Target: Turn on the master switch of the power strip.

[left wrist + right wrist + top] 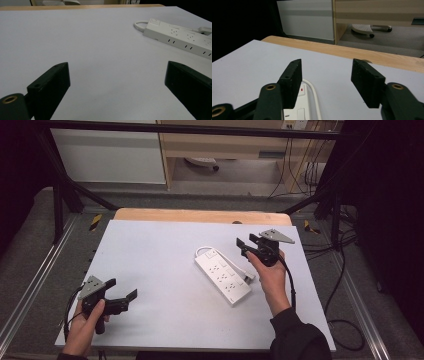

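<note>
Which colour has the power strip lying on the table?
The power strip is white, with a white cable; its switch end bears a small red mark. The high view shows it best.

White power strip (223,275) — flat (diagonal) on table

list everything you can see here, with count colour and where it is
power strip: 1, white, lying flat right of centre on the sheet, its cable looped at the far end
sheet: 1, pale grey-white, covering the table
table: 1, light wood, edge showing beyond the sheet
left gripper: 1, black, near left corner, fingers apart, holding nothing
right gripper: 1, black, above the strip's far end, fingers apart, holding nothing
</note>
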The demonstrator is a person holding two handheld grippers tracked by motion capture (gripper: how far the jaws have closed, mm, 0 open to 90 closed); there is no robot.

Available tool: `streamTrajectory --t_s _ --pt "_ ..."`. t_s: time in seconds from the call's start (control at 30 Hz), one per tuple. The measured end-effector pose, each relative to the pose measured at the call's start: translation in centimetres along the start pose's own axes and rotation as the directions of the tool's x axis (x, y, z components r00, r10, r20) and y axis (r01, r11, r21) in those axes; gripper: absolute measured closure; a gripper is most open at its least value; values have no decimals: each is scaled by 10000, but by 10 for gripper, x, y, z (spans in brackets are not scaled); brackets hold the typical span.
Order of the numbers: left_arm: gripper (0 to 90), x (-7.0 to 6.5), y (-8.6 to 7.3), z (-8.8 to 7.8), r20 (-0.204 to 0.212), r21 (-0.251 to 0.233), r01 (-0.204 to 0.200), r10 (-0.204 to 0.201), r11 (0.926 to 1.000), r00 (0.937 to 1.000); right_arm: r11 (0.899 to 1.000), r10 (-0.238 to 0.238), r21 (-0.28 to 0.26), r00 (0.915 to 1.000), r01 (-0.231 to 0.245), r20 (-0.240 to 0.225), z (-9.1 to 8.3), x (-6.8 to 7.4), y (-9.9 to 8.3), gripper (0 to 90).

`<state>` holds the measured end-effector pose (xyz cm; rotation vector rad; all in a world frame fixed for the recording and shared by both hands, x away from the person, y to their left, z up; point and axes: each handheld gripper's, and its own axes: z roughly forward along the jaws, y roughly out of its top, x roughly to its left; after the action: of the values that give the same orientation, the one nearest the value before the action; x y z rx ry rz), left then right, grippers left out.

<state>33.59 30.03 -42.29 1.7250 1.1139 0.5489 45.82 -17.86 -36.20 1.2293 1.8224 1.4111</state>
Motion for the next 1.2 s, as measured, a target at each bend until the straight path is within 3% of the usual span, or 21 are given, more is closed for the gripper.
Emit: streamTrajectory --t_s 0.57,1.2 --pt "61 0 0 1 27 -24 -55 55 10000 10000 9981 -618 -33 9980 618 -88 35 17 0 703" --pt "62 0 0 1 58 -30 -68 68 10000 10000 9958 -862 274 9953 874 -435 68 31 -4 883"
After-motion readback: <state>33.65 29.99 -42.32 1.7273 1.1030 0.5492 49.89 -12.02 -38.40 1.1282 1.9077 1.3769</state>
